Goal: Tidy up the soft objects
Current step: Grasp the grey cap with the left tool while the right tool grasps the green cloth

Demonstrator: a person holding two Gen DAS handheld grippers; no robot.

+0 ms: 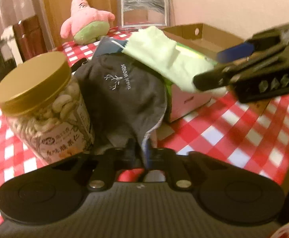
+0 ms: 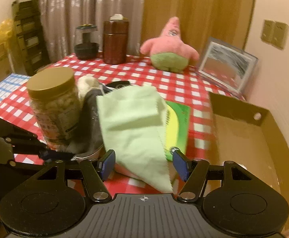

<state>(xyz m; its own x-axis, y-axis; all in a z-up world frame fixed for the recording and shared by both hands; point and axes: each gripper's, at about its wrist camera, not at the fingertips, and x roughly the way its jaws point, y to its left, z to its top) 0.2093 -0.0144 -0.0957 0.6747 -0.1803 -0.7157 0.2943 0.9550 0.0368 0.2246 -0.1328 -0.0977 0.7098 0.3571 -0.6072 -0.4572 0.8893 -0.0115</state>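
My left gripper (image 1: 144, 154) is shut on the brim of a dark grey cap (image 1: 122, 91) with "THAN WORDS" stitched on it; the cap also shows in the right wrist view (image 2: 90, 127). A pale green cloth (image 2: 136, 127) lies over the cap and a flat box; it also shows in the left wrist view (image 1: 164, 59). My right gripper (image 2: 144, 164) is open, its blue pads on either side of the cloth's near corner. In the left wrist view the right gripper (image 1: 213, 73) comes in from the right. A pink star plush (image 2: 170, 47) sits at the table's far side.
A jar of cashews with a gold lid (image 1: 43, 107) stands left of the cap. A green and yellow box (image 2: 178, 125) lies under the cloth. An open cardboard box (image 2: 243, 136) is at the right. A framed mirror (image 2: 227, 63) and a brown canister (image 2: 114, 41) stand at the back.
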